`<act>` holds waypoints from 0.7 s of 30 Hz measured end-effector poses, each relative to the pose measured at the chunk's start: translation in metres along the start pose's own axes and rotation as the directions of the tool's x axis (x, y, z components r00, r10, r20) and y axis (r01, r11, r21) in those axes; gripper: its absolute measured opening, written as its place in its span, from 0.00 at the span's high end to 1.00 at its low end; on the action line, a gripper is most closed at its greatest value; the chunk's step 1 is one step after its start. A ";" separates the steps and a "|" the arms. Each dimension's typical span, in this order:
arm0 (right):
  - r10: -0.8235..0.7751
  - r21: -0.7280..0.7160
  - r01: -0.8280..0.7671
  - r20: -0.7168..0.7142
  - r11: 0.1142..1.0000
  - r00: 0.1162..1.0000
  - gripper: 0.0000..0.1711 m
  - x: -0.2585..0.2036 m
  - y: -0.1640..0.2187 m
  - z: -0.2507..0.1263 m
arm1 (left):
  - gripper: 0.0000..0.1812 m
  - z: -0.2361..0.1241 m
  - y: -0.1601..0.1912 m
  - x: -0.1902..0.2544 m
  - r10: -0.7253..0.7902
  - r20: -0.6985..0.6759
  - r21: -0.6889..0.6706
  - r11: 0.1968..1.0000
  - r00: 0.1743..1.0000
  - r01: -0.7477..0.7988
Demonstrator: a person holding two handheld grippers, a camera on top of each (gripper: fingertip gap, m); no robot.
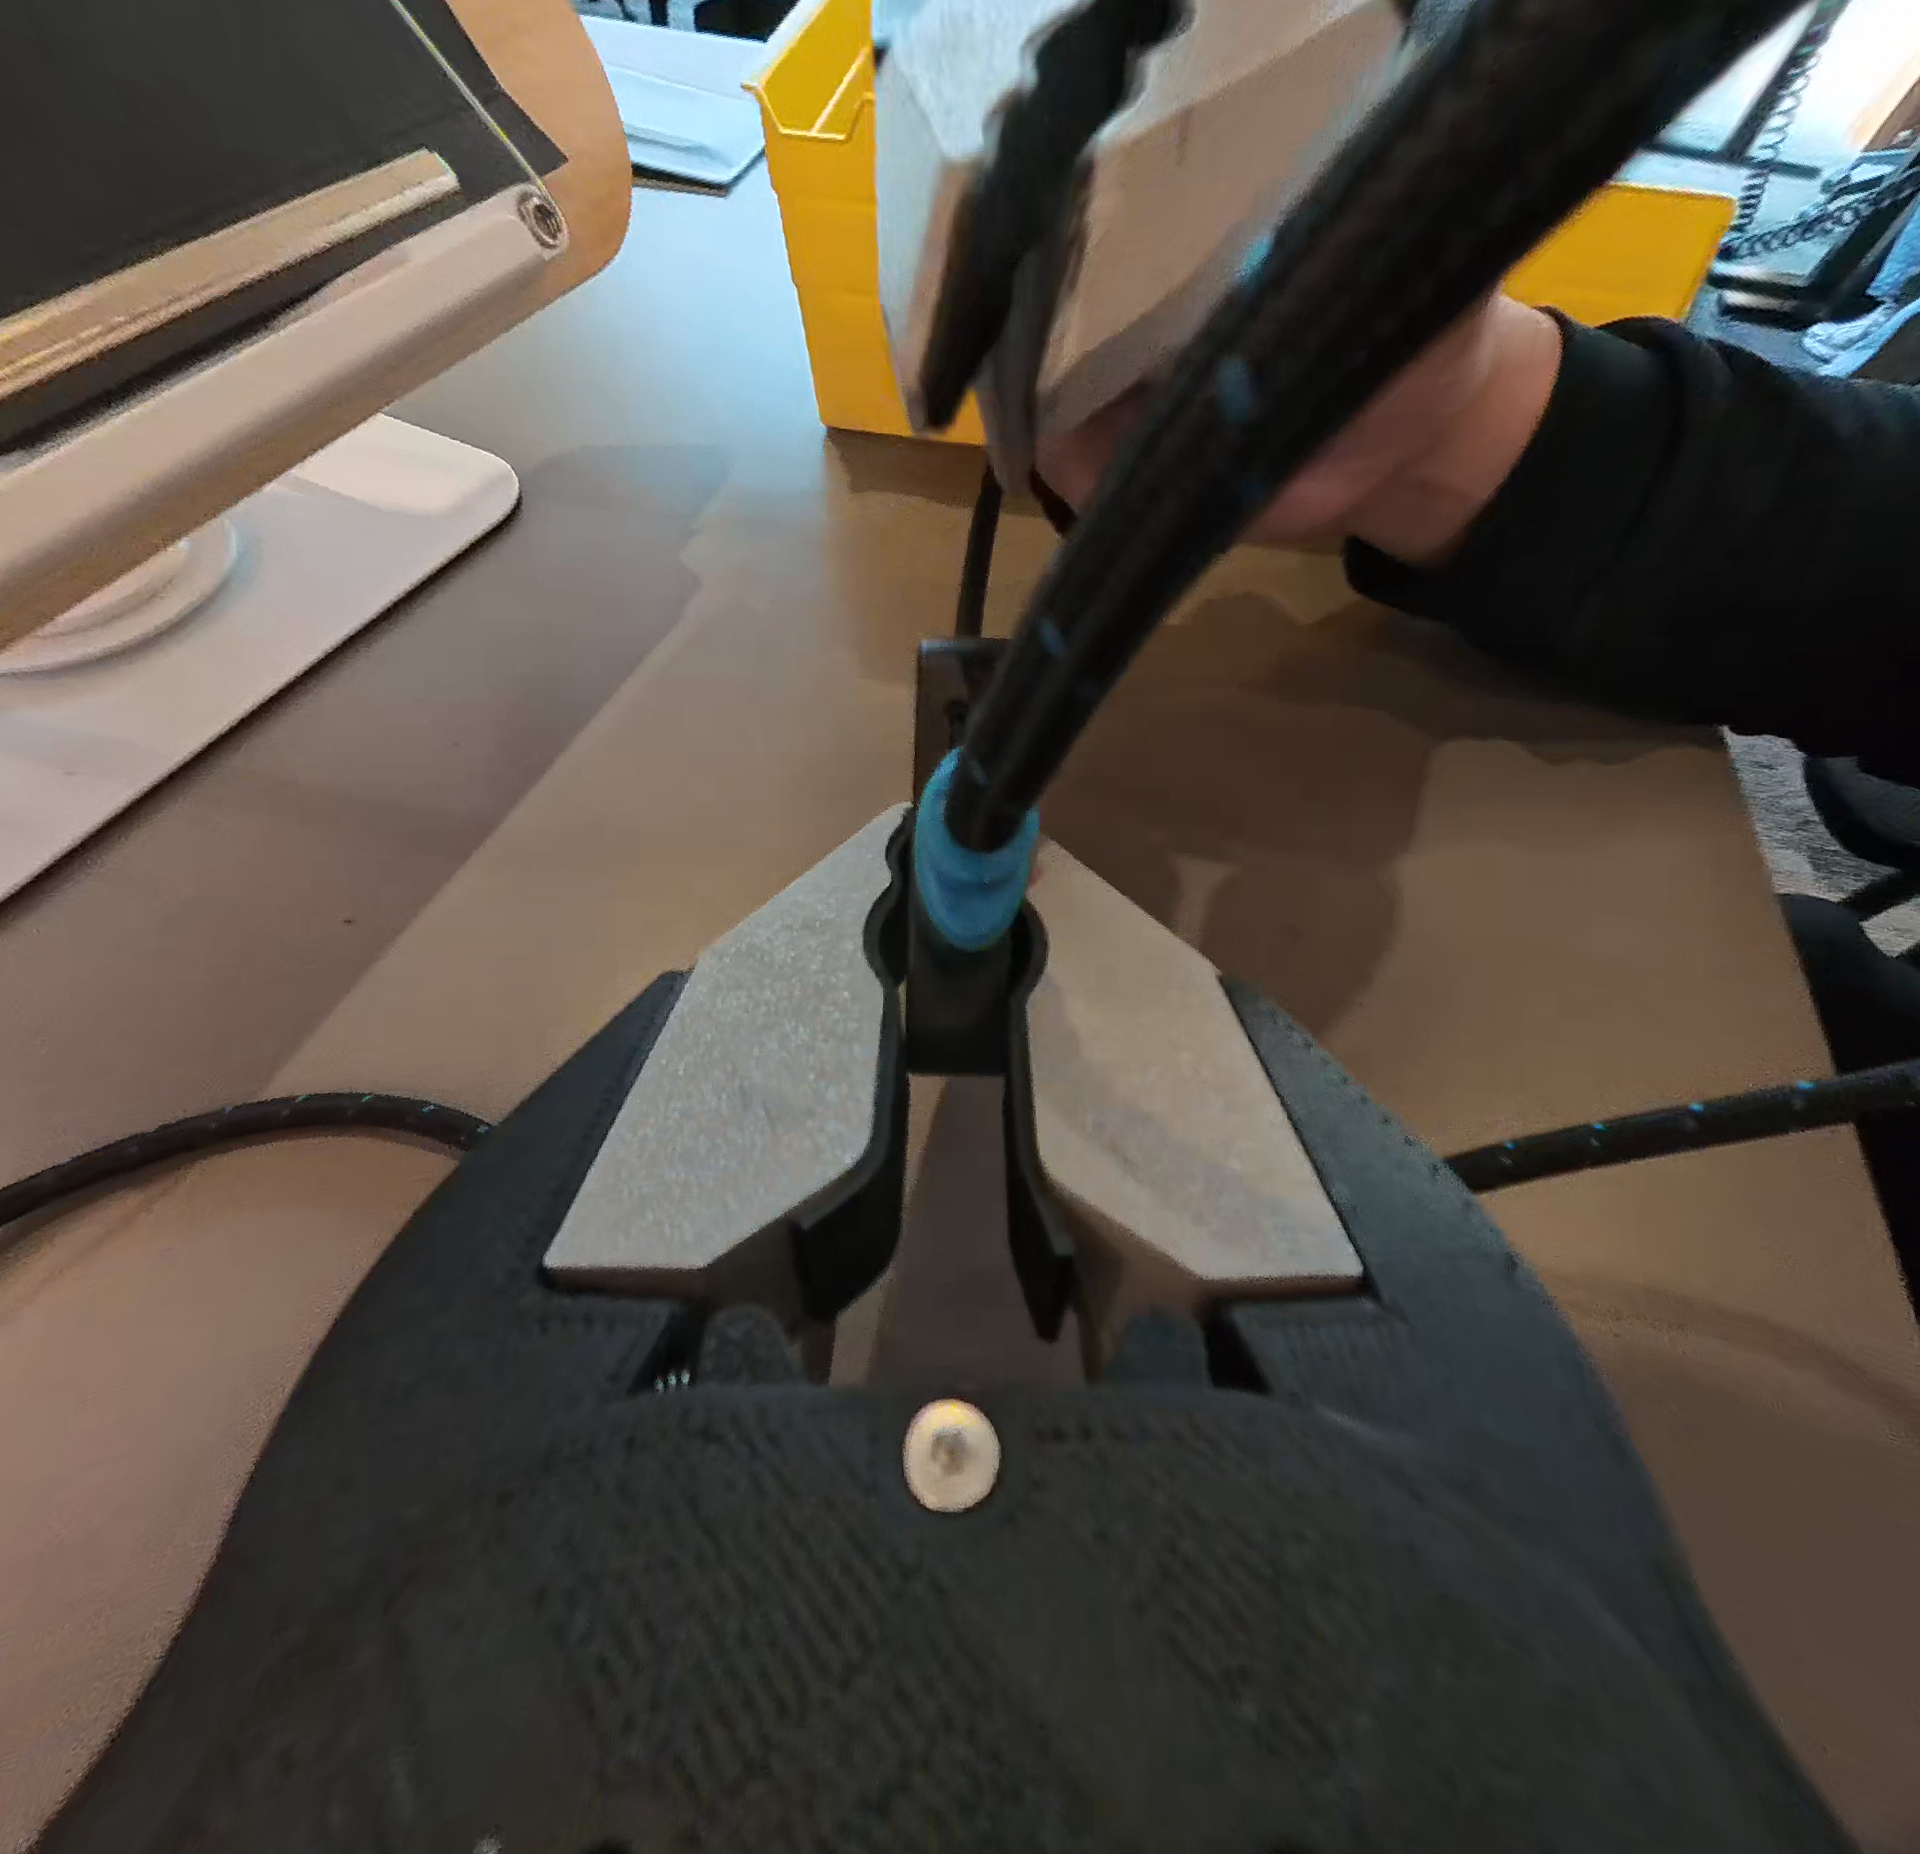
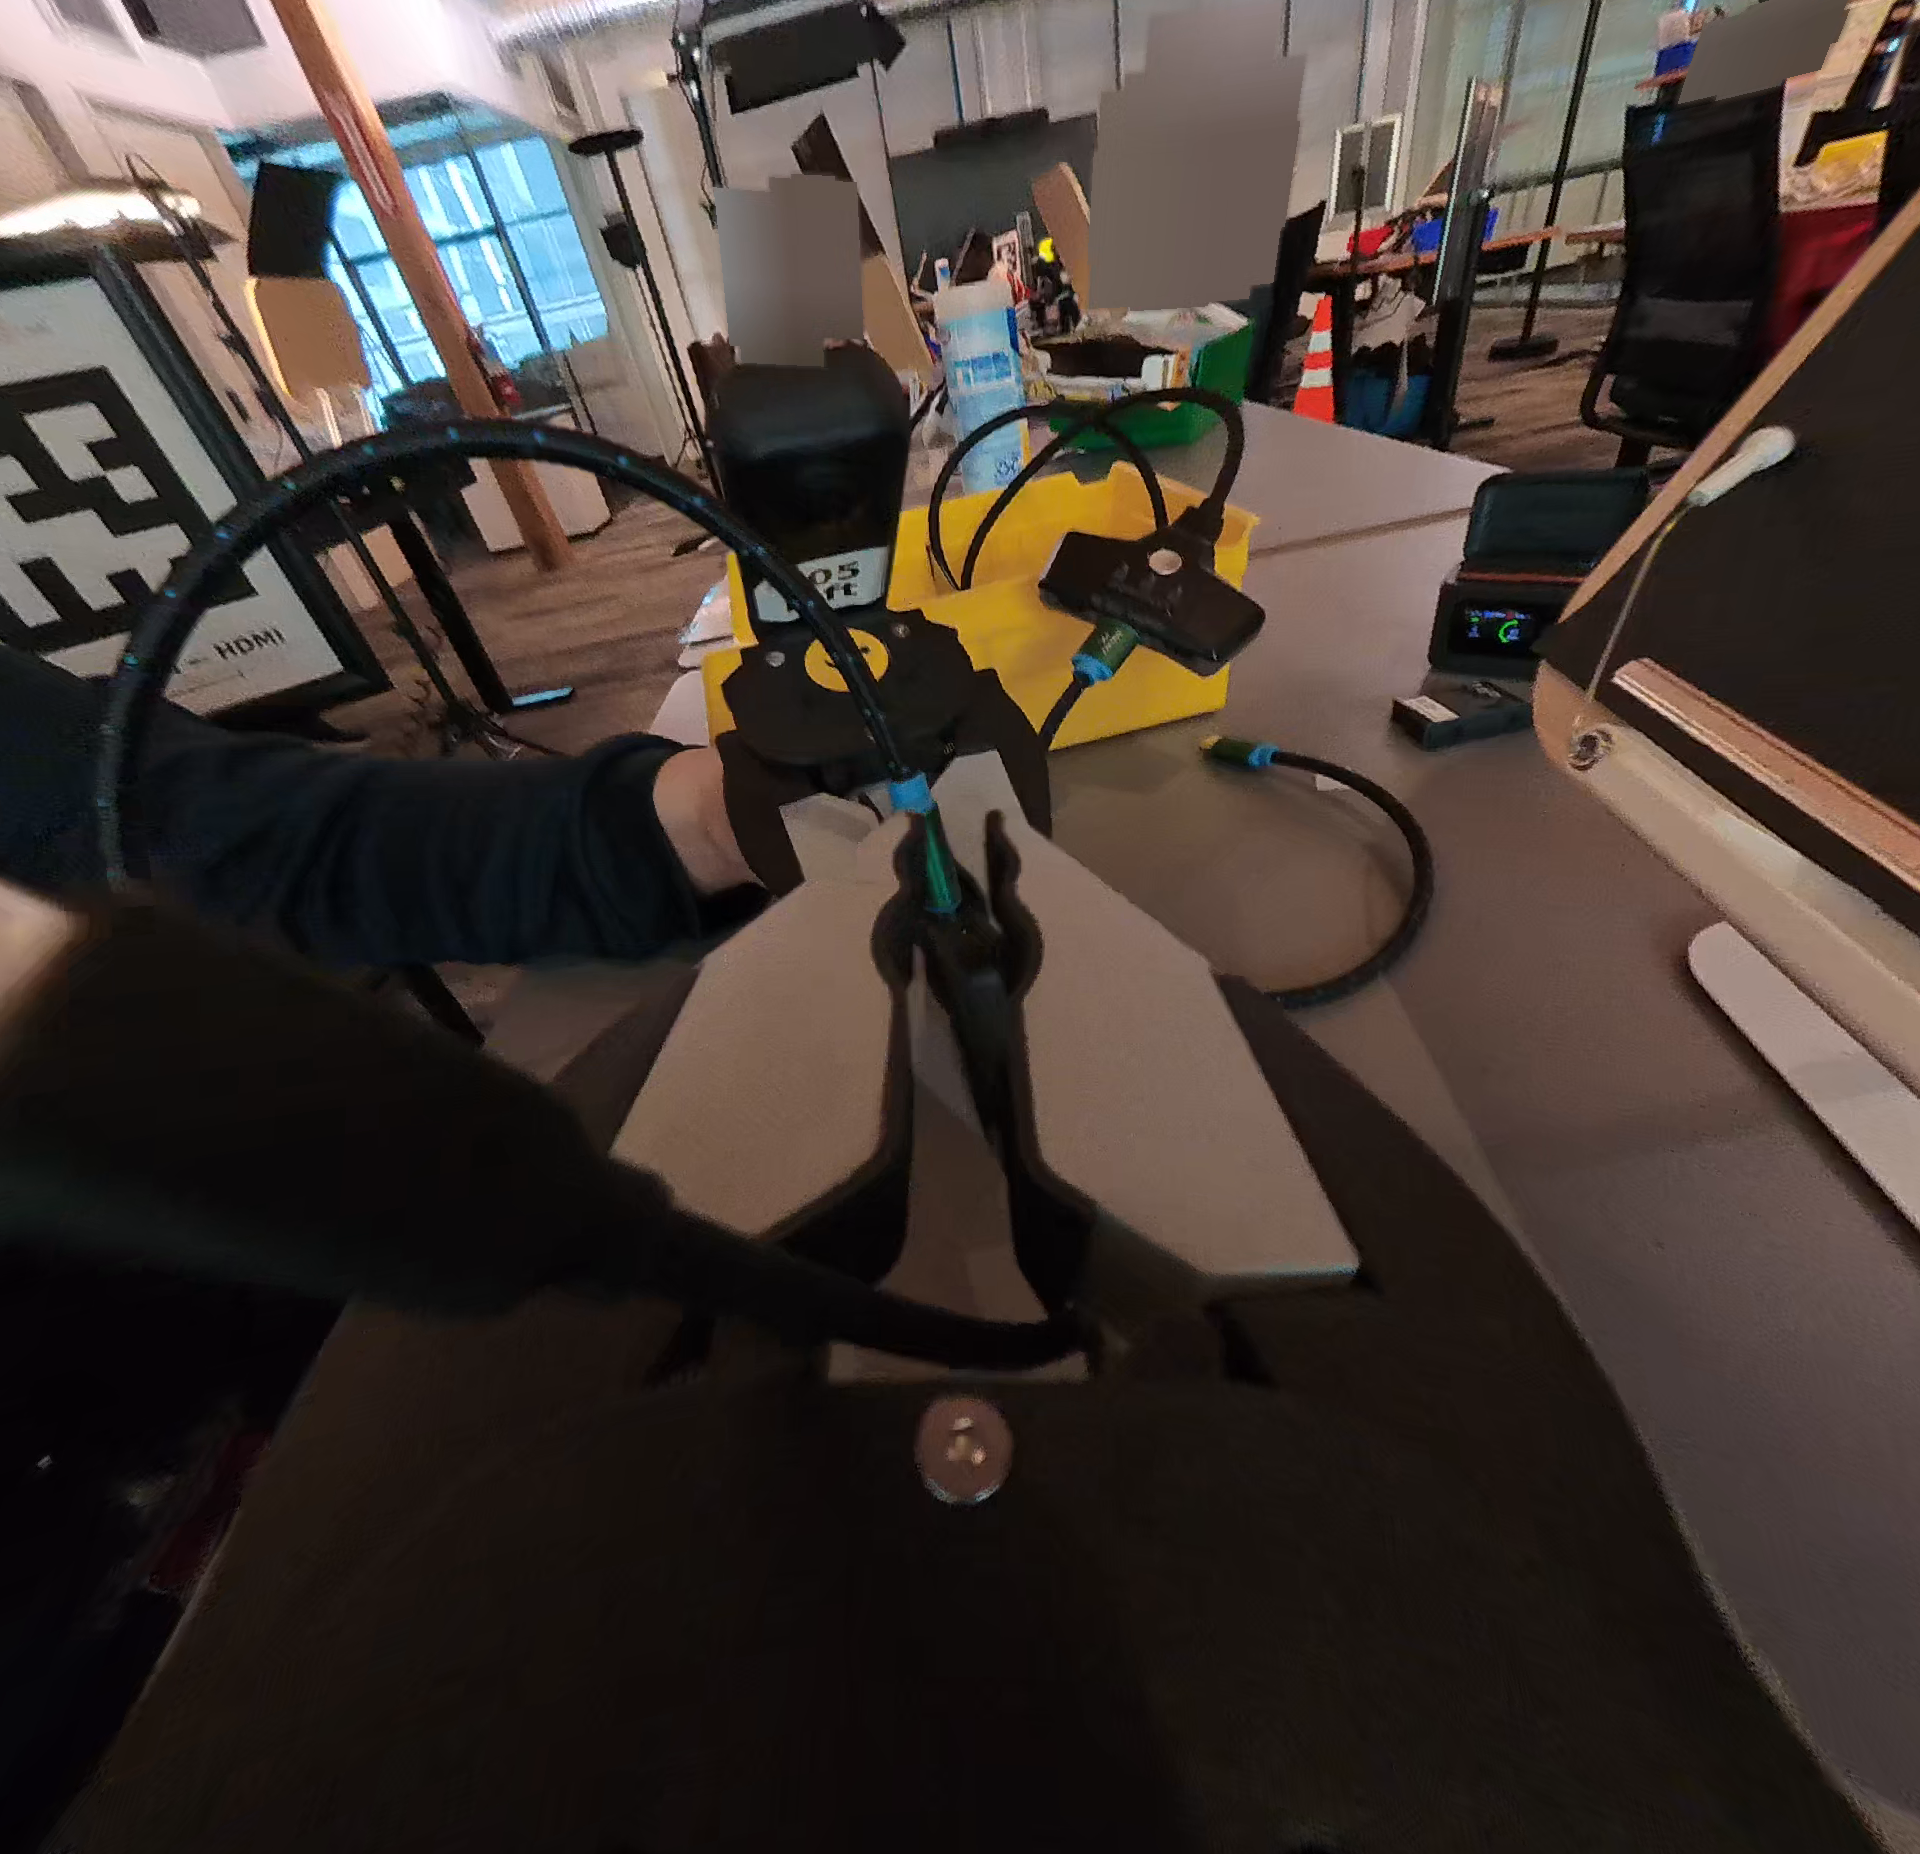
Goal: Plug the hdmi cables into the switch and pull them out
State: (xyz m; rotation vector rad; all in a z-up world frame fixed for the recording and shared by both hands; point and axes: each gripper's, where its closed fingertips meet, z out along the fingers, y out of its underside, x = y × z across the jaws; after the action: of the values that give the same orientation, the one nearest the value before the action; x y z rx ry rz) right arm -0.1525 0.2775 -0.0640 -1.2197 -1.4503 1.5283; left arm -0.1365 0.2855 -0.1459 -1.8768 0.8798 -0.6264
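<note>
My left gripper (image 1: 961, 869) is shut on an HDMI plug (image 1: 956, 983) with a blue collar; its braided cable (image 1: 1195, 474) arcs up and back over the gripper. The plug looks green in the right wrist view (image 2: 933, 859). My right gripper (image 2: 951, 838) is tip to tip with the left gripper (image 2: 904, 817) and shut on a thin black cable (image 2: 971, 983). That cable hangs to a small black block (image 1: 951, 692) on the table. The black switch (image 2: 1153, 599) rests on the yellow bin's rim with one green plug (image 2: 1099, 651) in it.
A second braided cable with a loose plug (image 2: 1236, 755) lies on the table right of the yellow bin (image 2: 1143, 703). A monitor on a white stand (image 1: 260, 516) is at the left gripper's left. A small black device with a lit display (image 2: 1496, 630) sits behind. Some 8 cm of space lies between my two pairs of fingers. Both grippers' tips are roughly 25 cm from the black switch (image 2: 1153, 599).
</note>
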 end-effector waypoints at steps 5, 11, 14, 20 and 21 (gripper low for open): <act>-0.008 0.146 0.017 -0.066 0.989 0.998 0.78 0.005 -0.028 -0.019 | 0.94 -0.003 0.009 -0.008 -0.011 0.030 -0.041 0.999 0.999 0.012; -0.113 -0.041 0.109 -0.107 0.993 0.988 0.83 0.007 -0.004 -0.012 | 0.94 -0.004 0.002 0.006 -0.018 -0.050 -0.012 1.000 0.999 0.017; -0.149 -0.120 0.145 -0.021 0.982 0.989 0.82 -0.009 0.012 0.005 | 0.94 -0.006 0.003 0.021 -0.048 -0.147 -0.031 0.999 0.988 0.043; -0.161 -0.243 0.162 0.026 0.956 0.987 0.92 -0.014 0.040 0.019 | 0.94 -0.008 0.001 0.020 -0.002 -0.116 -0.030 1.000 0.993 -0.001; -0.146 -0.236 0.147 0.026 0.960 0.989 0.92 -0.013 0.038 0.018 | 0.94 -0.009 -0.001 0.019 -0.004 -0.111 -0.021 1.000 0.994 0.001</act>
State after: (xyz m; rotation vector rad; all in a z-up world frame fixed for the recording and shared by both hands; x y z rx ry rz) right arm -0.1611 0.2541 -0.1005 -1.2123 -1.7279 1.2894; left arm -0.1312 0.2663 -0.1403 -1.8765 0.9586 -0.7312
